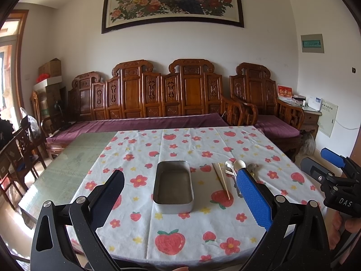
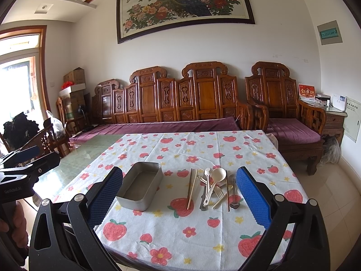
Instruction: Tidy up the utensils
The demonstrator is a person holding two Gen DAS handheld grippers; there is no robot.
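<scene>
Plainly "DAS" on right claw (image 1: 334,160), "GenRobot.AI" on left claw (image 2: 29,155).

Bare tablecloth (image 2: 180,230) lies open in front of the metal tin (image 2: 141,186) and the utensil pile (image 2: 214,188), with a clear strip between them, though the pile's overlapping pieces seemingly leave little room between.

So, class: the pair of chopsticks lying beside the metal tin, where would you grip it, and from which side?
Grip the chopsticks near mid-length, coming down from above with the right gripper, fingers either side across the pair. They lie flat on the tablecloth, side by side, pointing away from the table's near edge, with bare cloth between them and the tin and the utensil pile.
</scene>
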